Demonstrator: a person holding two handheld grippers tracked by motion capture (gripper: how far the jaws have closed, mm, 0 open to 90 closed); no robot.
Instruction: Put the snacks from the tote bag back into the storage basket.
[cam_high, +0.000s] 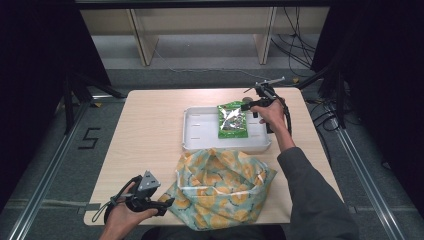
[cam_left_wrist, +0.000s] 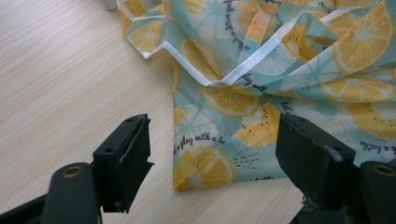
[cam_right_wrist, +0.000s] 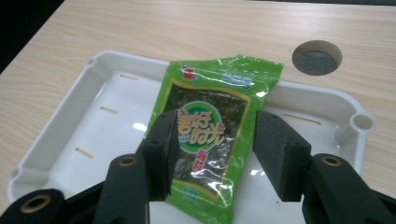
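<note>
Right tool (cam_right_wrist: 212, 154) open, empty, above green foil seaweed packet (cam_right_wrist: 212, 126) lying in white plastic tray (cam_right_wrist: 88, 135). Left tool (cam_left_wrist: 212, 154) wide, empty, astride corner of lemon-print fabric bag (cam_left_wrist: 280, 74). Risk: stray nudge slides packet; bag mouth slumped. Pale wood counter (cam_high: 150, 125), dark curtained room, cables on floor.
</note>
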